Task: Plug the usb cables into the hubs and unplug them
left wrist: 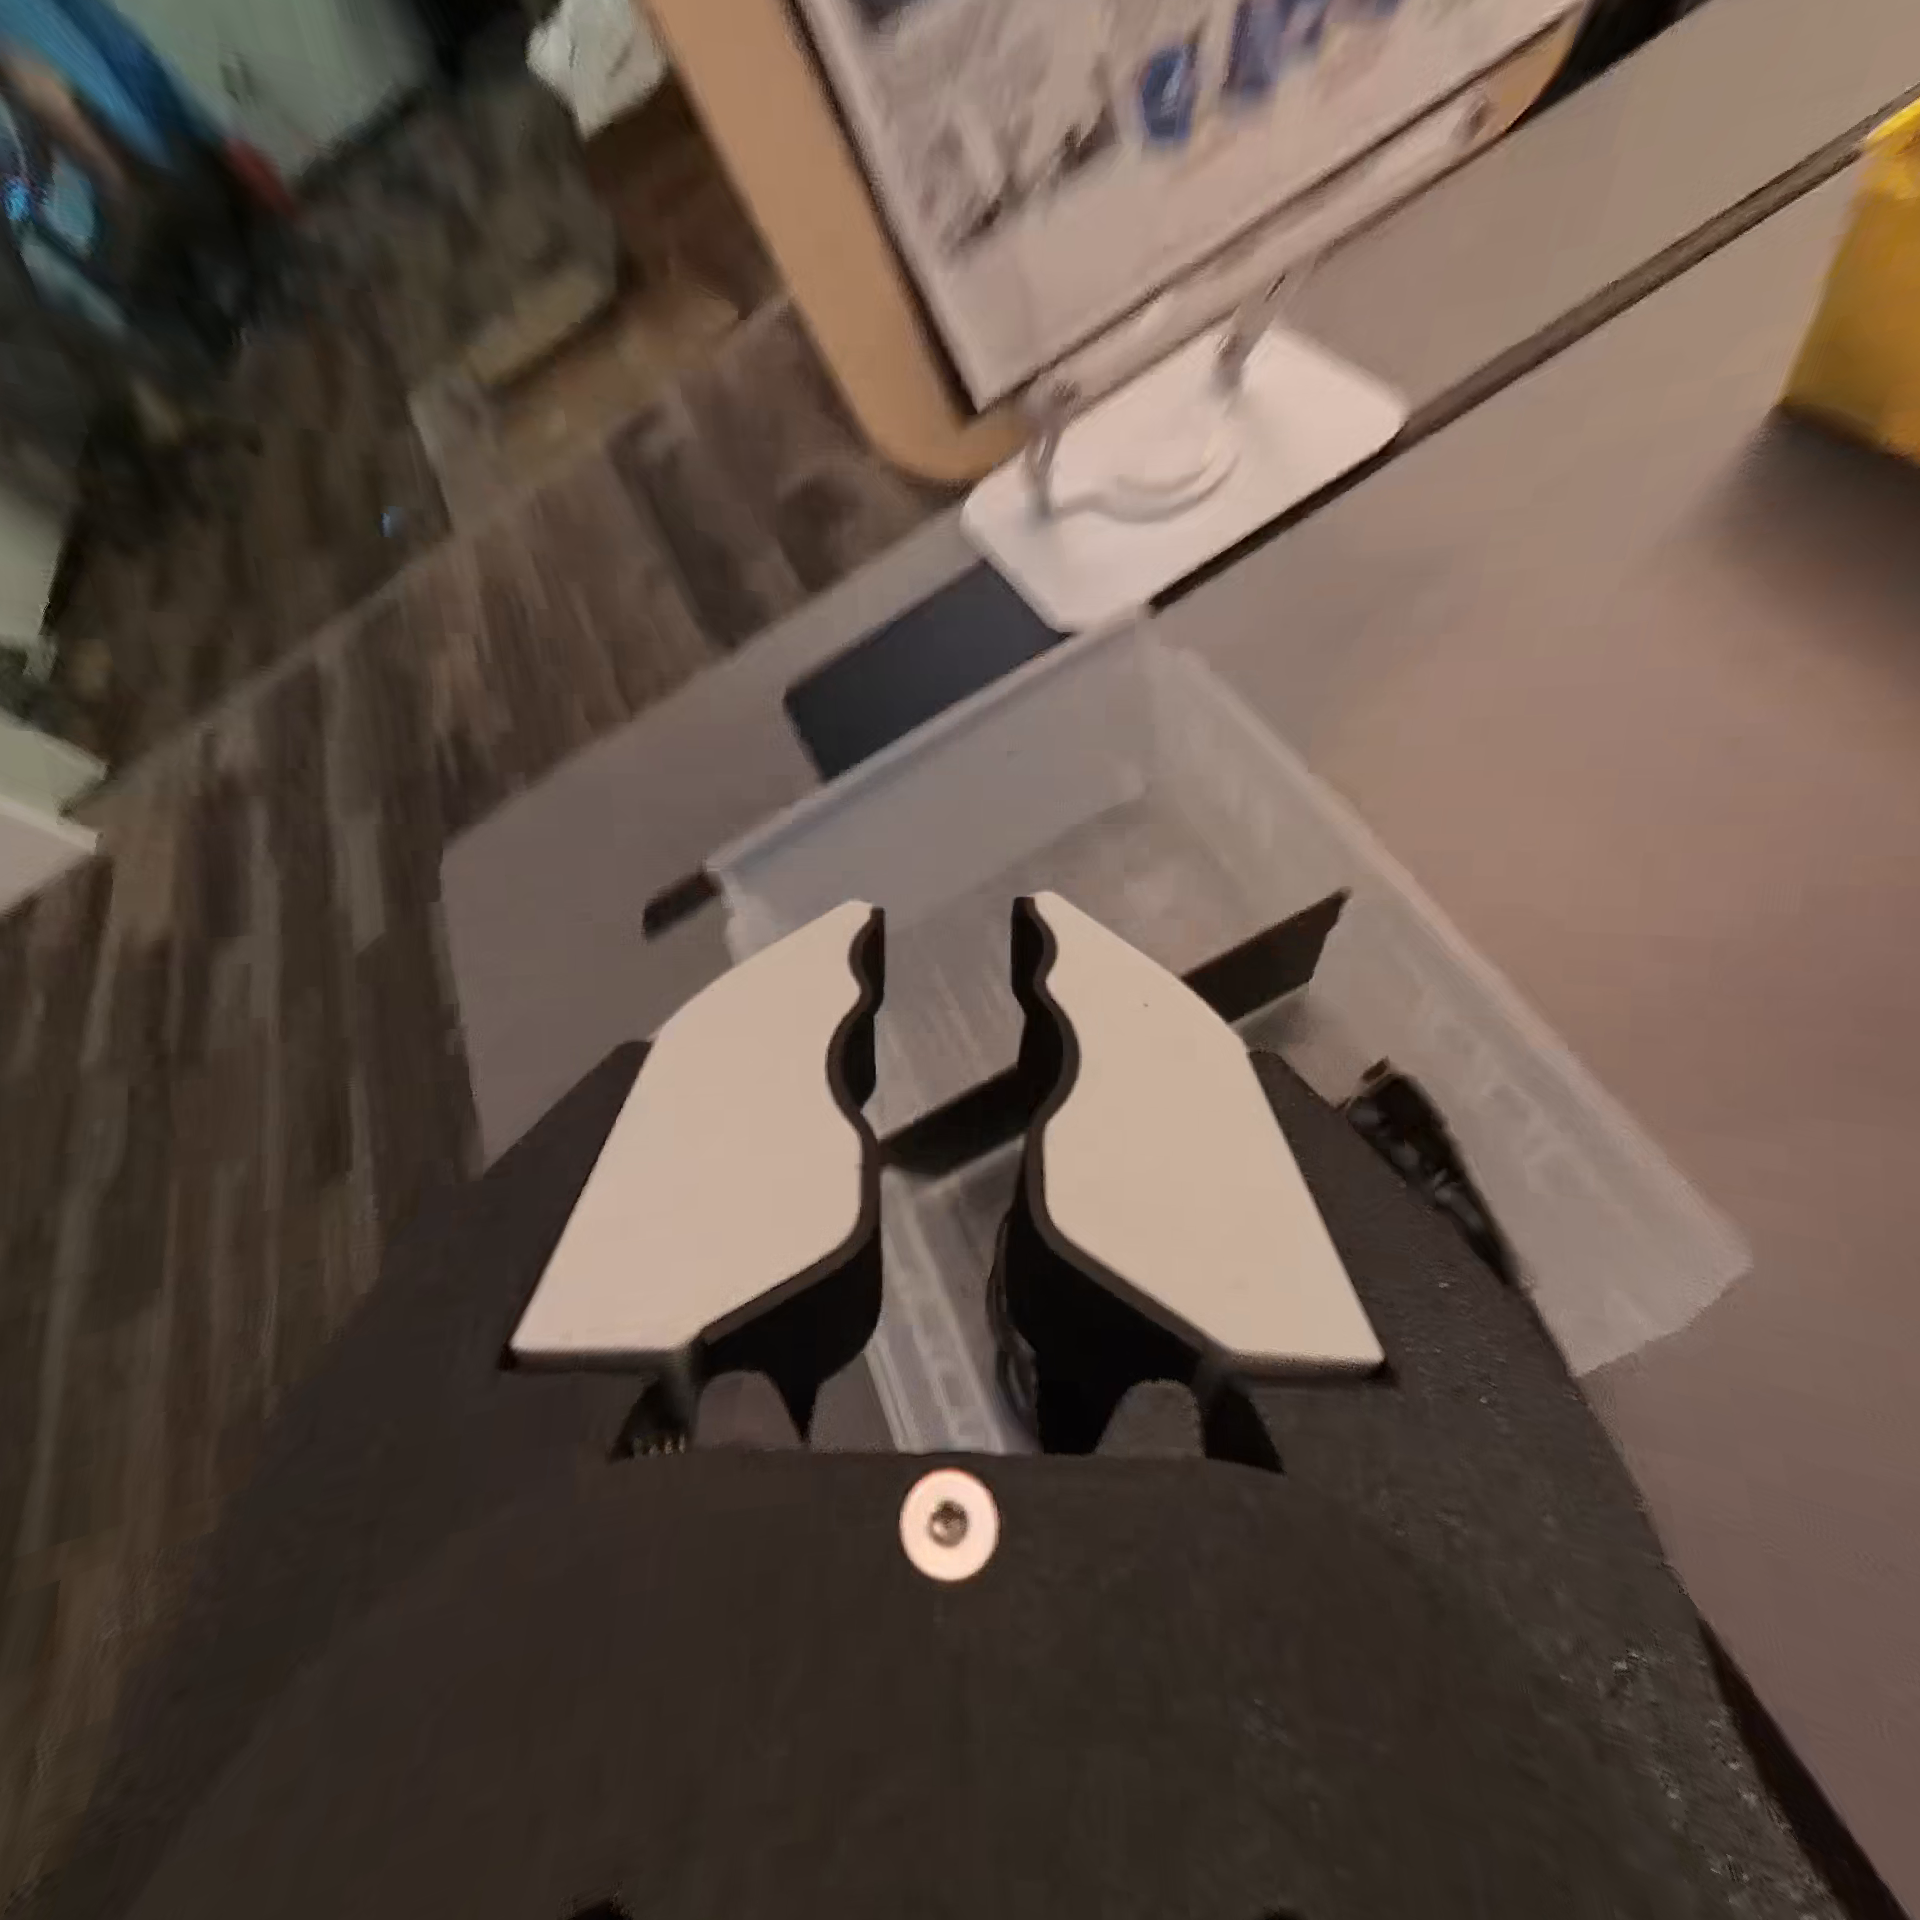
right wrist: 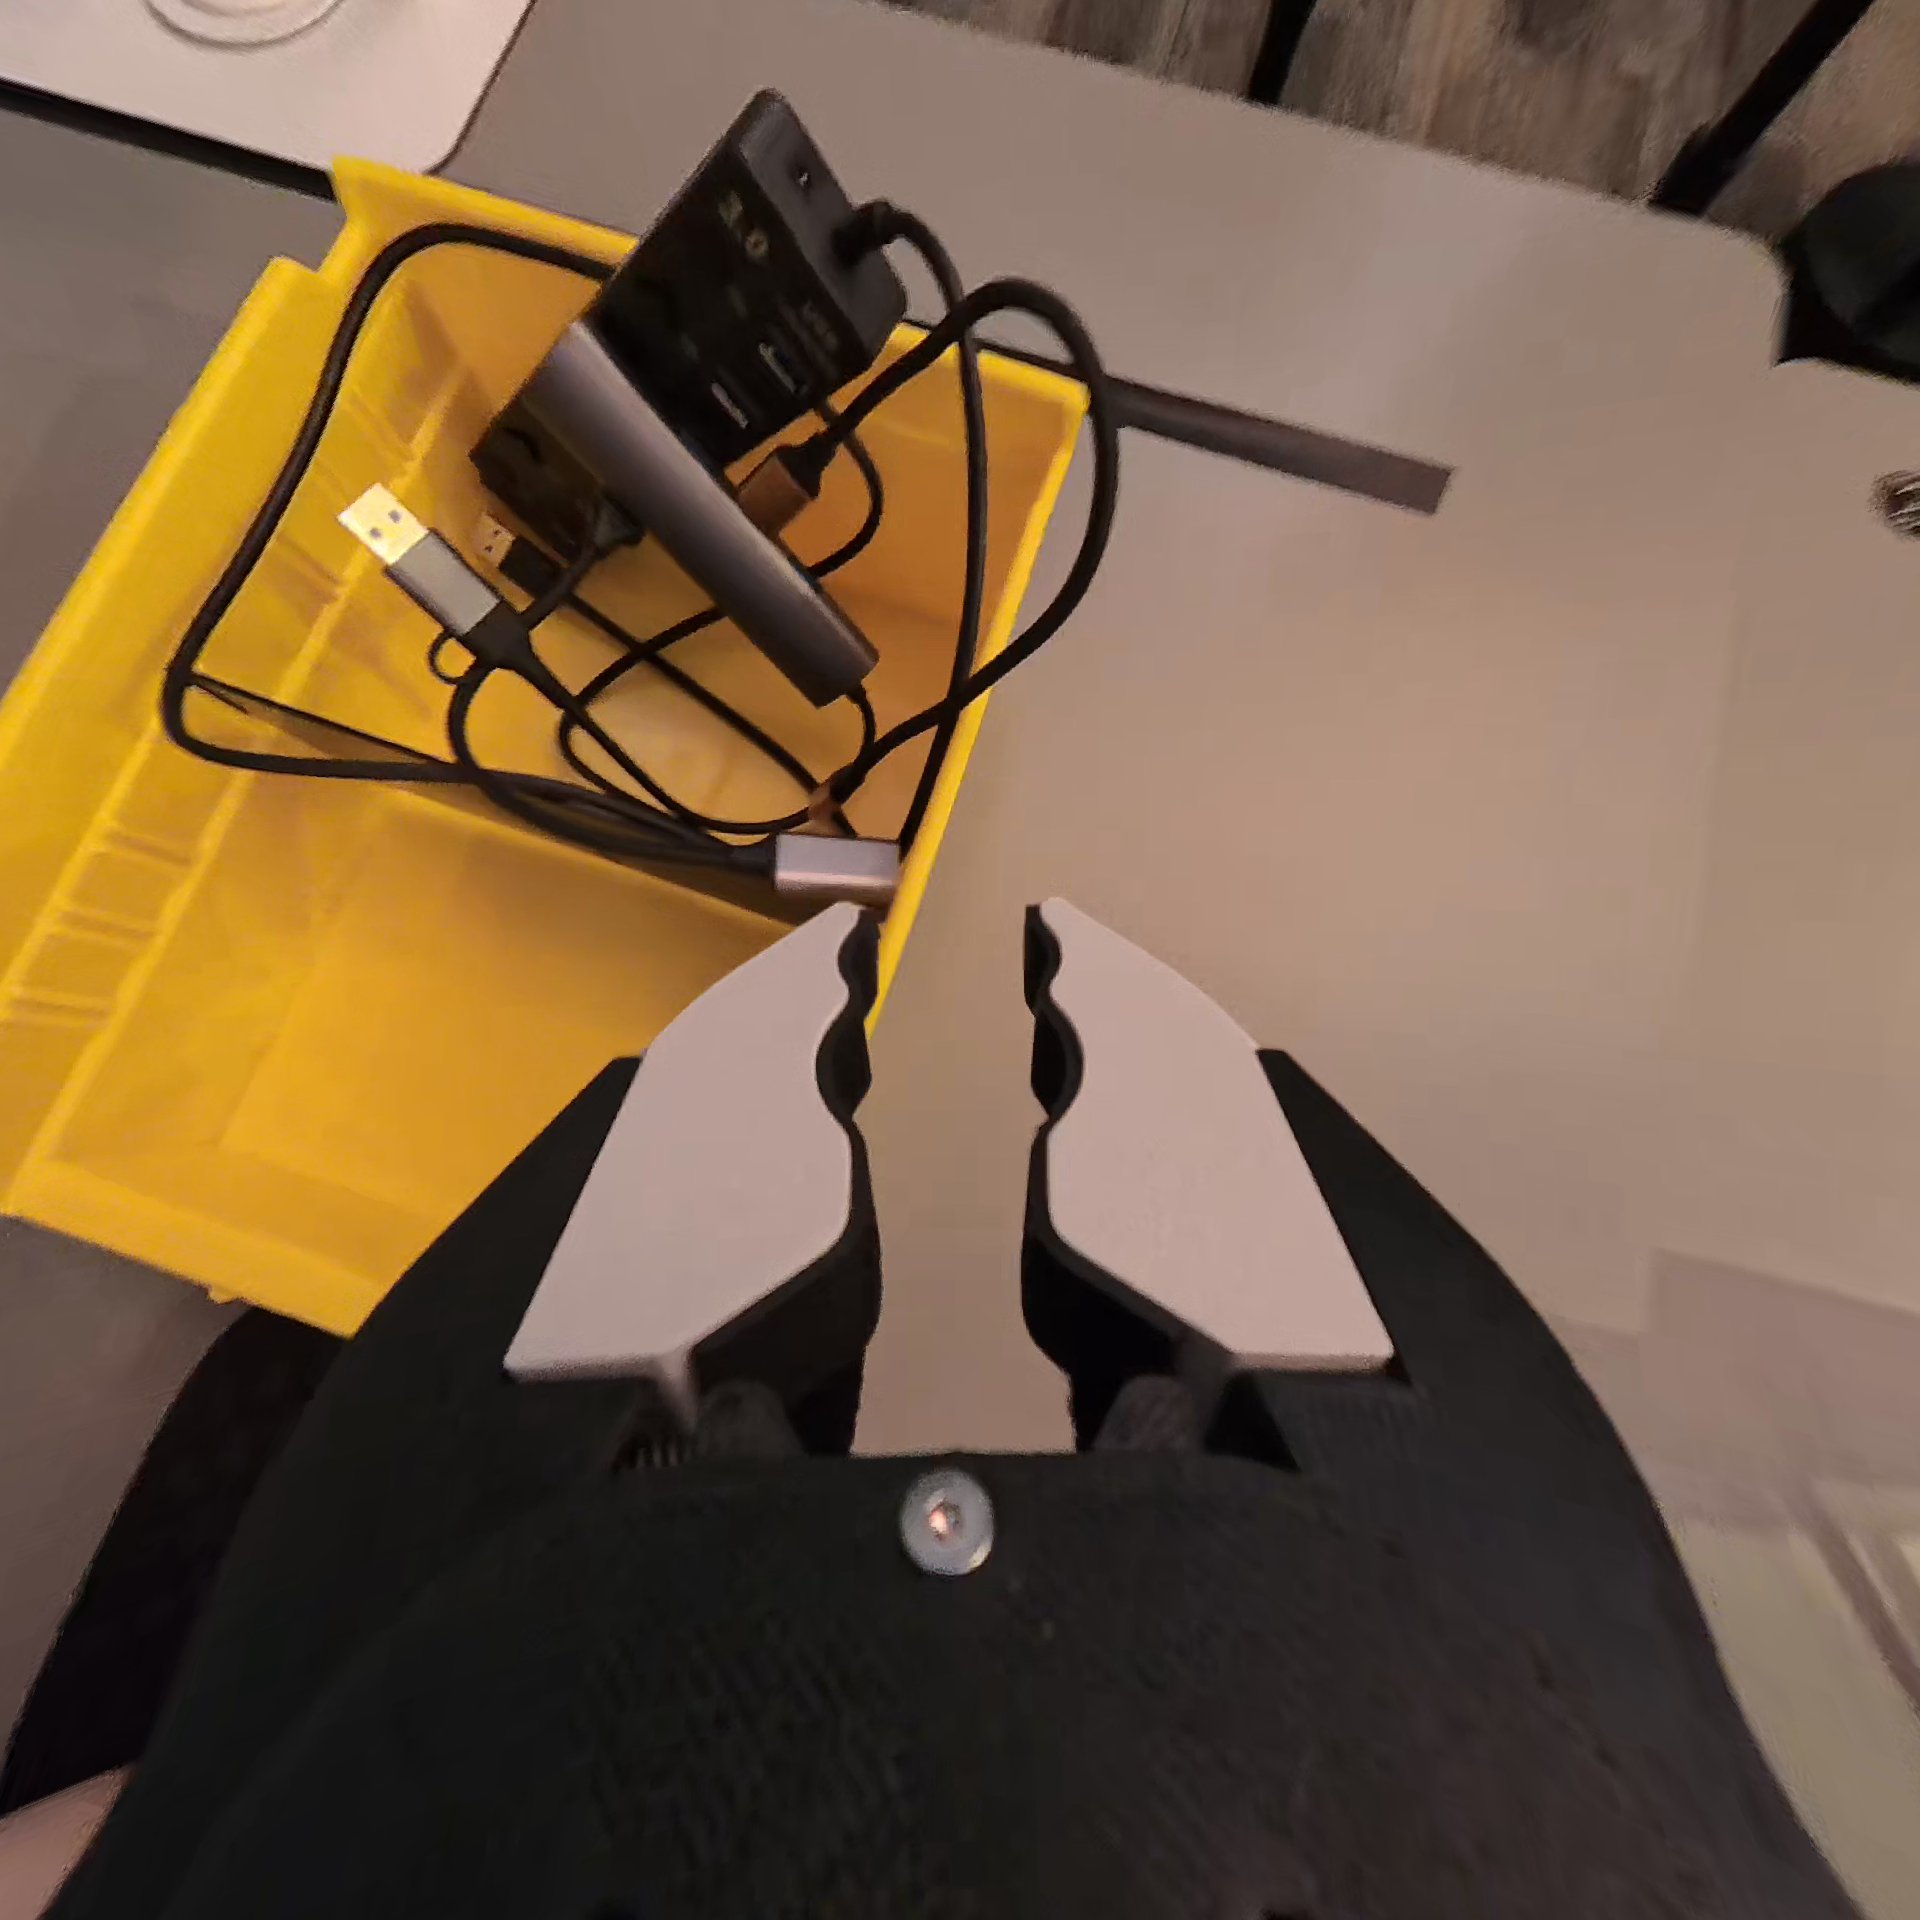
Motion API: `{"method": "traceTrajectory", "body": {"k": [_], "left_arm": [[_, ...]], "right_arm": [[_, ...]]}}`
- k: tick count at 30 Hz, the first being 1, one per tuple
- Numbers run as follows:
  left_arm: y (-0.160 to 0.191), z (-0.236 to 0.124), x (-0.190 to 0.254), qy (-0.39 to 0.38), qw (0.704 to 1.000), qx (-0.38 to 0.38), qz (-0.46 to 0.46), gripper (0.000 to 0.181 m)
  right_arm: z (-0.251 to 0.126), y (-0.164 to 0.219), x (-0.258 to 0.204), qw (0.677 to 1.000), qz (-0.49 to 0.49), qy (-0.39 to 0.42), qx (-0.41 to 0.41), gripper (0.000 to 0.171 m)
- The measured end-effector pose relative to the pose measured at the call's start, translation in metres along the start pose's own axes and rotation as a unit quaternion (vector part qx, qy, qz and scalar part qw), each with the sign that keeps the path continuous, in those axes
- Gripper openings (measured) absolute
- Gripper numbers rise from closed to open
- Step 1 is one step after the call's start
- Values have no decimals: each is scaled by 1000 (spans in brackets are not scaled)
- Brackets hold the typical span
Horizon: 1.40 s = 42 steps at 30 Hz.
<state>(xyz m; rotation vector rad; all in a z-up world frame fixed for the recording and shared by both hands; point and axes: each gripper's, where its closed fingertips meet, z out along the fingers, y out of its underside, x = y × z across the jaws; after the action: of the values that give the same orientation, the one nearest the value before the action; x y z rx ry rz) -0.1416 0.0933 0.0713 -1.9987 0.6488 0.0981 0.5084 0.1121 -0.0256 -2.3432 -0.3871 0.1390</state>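
In the right wrist view a yellow bin [right wrist: 260, 1039] holds a black hub [right wrist: 758, 281], a slim grey hub [right wrist: 707, 509] and tangled black USB cables [right wrist: 966, 582]. A silver USB plug [right wrist: 405, 551] lies loose inside, and a grey connector [right wrist: 836, 868] rests at the bin's near right wall. My right gripper [right wrist: 951, 925] is open and empty, just outside the bin's right wall above the table. In the blurred left wrist view my left gripper [left wrist: 948, 920] is open and empty above a clear plastic bin [left wrist: 1195, 790]. Its contents are too blurred to tell.
The grey table [right wrist: 1455, 831] stretches right of the yellow bin. In the left wrist view a white monitor stand [left wrist: 1174, 488] and a dark flat item [left wrist: 914, 675] sit beyond the clear bin, and the yellow bin [left wrist: 1860, 312] is at the far right. A wood floor [left wrist: 260, 831] lies left. Some 65 cm of space lies between my two pairs of fingers. The right tips stand about 6 cm off the grey connector [right wrist: 836, 868].
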Motion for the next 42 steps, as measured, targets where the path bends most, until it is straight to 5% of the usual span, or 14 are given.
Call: {"method": "traceTrajectory", "body": {"k": [5,9,13,17,25,34,42], "left_arm": [[50,-2,-51,-116,989,-89,-17,14],[68,-2,-40,-49,988,-109,-100,21],[92,2,-51,-64,979,-158,-111,24],[115,20,-33,19,965,-201,-168,24],[150,46,-27,67,934,-270,-223,22],[190,49,-12,80,900,-383,-192,13],[185,56,0,76,893,-410,-172,9]], "right_arm": [[18,15,-12,996,45,-43,-57,28],[33,28,-19,989,80,-54,-116,26],[44,47,-19,979,86,-30,-183,22],[53,58,-24,969,94,-32,-226,7],[58,53,-36,954,169,-49,-242,7],[79,30,-86,952,128,-43,-275,6],[95,12,-139,954,72,-47,-287,7]]}}
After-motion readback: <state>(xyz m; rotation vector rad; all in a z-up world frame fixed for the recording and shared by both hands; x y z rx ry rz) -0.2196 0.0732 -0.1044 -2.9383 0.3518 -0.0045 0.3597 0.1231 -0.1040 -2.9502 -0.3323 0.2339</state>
